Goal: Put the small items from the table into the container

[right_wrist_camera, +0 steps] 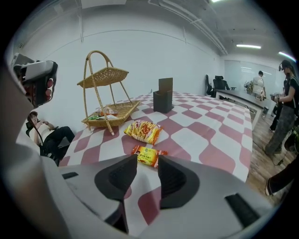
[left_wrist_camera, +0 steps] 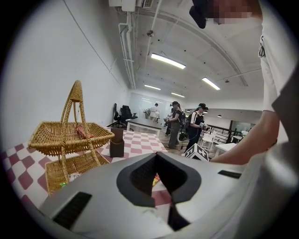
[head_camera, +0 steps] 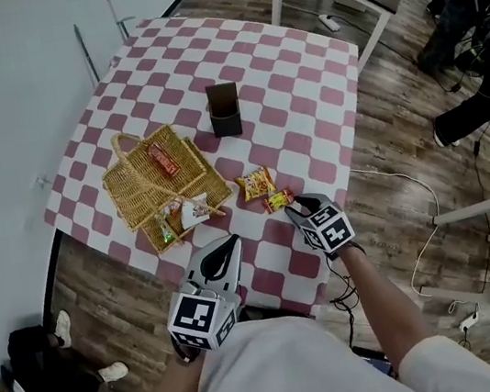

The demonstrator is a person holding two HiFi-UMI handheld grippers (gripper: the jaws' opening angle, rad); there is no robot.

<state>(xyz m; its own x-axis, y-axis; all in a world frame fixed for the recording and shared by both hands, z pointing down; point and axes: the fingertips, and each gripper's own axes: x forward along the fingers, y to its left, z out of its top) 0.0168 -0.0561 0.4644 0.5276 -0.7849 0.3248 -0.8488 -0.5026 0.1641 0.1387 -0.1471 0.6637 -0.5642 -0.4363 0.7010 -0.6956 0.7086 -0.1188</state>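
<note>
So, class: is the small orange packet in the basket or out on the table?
Out: the small orange packet lies flat on the tablecloth, ahead of the right gripper, jaws parted.

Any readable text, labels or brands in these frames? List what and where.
Nothing reads clearly in any view.
Yellow snack packet: red print, too blurred to read.
Small orange packet: green logo, lettering too small.
Red packet in the top tier of the wicker basket: unreadable.
Right marker cube, left marker cube: black-and-white square patterns only, no letters.
</note>
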